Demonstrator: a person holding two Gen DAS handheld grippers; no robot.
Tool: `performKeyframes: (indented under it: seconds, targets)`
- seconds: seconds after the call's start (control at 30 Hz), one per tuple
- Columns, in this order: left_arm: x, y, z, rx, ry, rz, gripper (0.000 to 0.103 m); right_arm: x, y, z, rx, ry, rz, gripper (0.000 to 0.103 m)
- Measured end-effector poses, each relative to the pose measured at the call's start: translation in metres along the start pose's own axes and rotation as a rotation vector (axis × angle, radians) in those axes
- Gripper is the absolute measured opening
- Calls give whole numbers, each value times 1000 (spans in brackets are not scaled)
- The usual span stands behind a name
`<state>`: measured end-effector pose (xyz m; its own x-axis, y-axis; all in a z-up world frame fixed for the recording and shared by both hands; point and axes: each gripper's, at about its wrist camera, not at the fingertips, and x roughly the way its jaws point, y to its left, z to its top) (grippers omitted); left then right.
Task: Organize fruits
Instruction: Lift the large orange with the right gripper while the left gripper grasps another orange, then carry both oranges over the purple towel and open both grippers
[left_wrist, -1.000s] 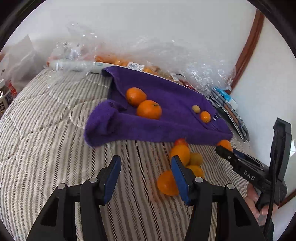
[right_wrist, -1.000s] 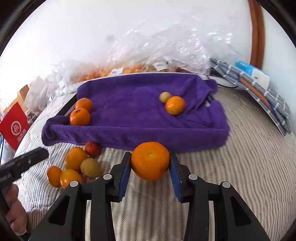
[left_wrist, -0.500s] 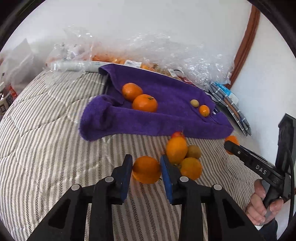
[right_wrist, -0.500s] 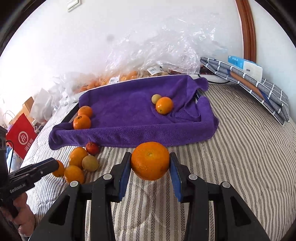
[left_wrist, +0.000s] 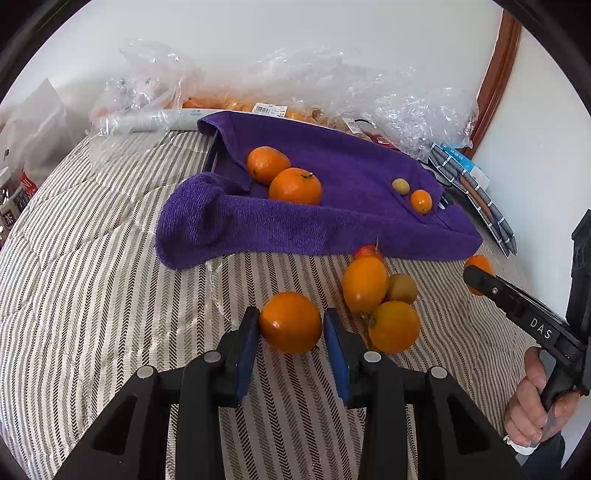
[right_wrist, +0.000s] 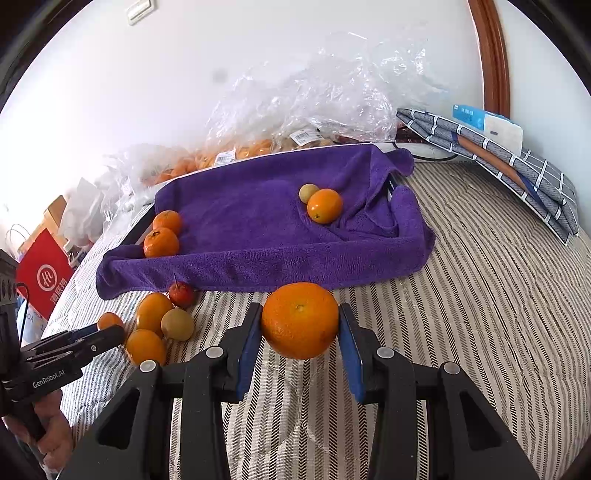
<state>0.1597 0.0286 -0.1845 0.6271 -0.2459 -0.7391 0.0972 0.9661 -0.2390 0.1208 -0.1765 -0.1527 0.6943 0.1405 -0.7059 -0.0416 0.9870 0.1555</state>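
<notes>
My left gripper (left_wrist: 290, 328) is shut on an orange (left_wrist: 290, 322) just above the striped bedding. Beside it lies a pile of loose fruit (left_wrist: 382, 299): oranges, a greenish-brown fruit and a small red one. My right gripper (right_wrist: 300, 328) is shut on a larger orange (right_wrist: 300, 319) held above the bed, in front of the purple towel (right_wrist: 258, 221). On the towel lie two oranges at the left (right_wrist: 162, 236) and a small orange with a yellowish fruit at the right (right_wrist: 321, 203). The left gripper also shows in the right wrist view (right_wrist: 107, 334).
Clear plastic bags of fruit (right_wrist: 295, 110) lie behind the towel against the wall. A grey checked folded cloth (right_wrist: 498, 158) lies at the back right. A red bag (right_wrist: 40, 277) stands off the bed at the left. The bedding (left_wrist: 92, 295) is striped.
My left gripper moved onto a loose orange and closed on it, from wide open one second ago. My right gripper kept its orange and the view drew back slightly from the towel.
</notes>
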Motion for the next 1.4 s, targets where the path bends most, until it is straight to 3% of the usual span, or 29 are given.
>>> performKeyframes:
  seconds: [0.27,0.7,1.07,1.4]
  targets:
    - [-1,7,0,-37,-6,-40,33,0,2,0,-15,0,-10,40]
    - [-2,6,1,-40,-16,-17,32,-1,3,0,-23,-3,-5,40]
    - [-30,7,0,-41,-179,2,32,-4,0,0,-3,-24,-3,40]
    - [-35,20,3,-107,-217,38,32,-9,-6,-1,27,-48,-8,40]
